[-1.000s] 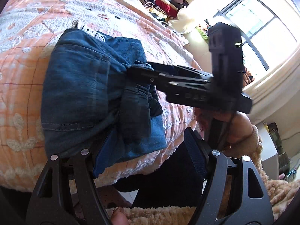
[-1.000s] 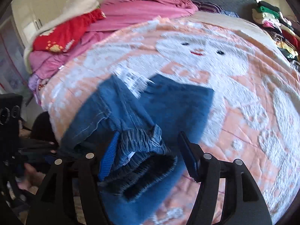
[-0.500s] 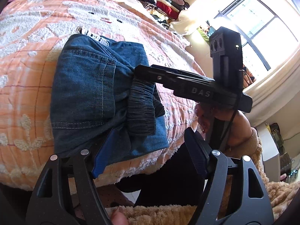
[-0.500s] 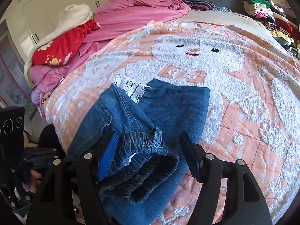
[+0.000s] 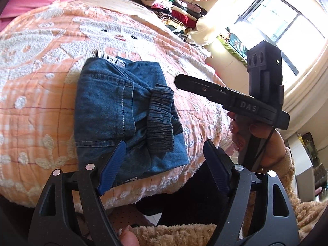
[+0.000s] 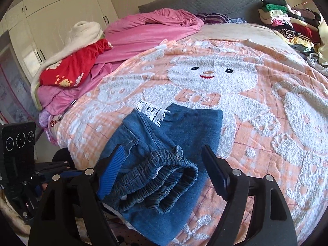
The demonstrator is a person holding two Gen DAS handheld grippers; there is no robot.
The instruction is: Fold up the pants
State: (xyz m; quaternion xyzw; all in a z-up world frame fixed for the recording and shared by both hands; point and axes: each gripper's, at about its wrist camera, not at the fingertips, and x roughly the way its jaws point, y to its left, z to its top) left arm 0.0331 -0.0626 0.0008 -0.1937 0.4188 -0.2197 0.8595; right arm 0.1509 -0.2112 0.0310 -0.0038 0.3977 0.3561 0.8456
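Observation:
The blue denim pants (image 5: 114, 110) lie folded in a compact bundle near the front edge of the bed, elastic waistband (image 6: 155, 182) on top and a white lace trim (image 6: 151, 110) at the far end. My left gripper (image 5: 164, 170) hovers over the bundle's near edge, jaws opening, pads off the cloth. My right gripper (image 6: 164, 172) hangs just above the waistband with its jaws opening too, and the blue pad (image 6: 111, 170) is clear of the fabric. From the left wrist view, the right gripper (image 5: 180, 82) shows side-on, held by a hand (image 5: 260, 135).
An orange blanket (image 6: 256, 106) with white bear figures covers the bed. Pink bedding and a red garment (image 6: 69, 69) are heaped at the far left. A stack of folded clothes (image 5: 174, 8) sits at the far right, by a bright window (image 5: 287, 26).
Both grippers have drawn back and up from the pants with jaws wider. The right gripper's fingers, which lay across the waistband, have lifted clear. The bundle stays folded on the bed.

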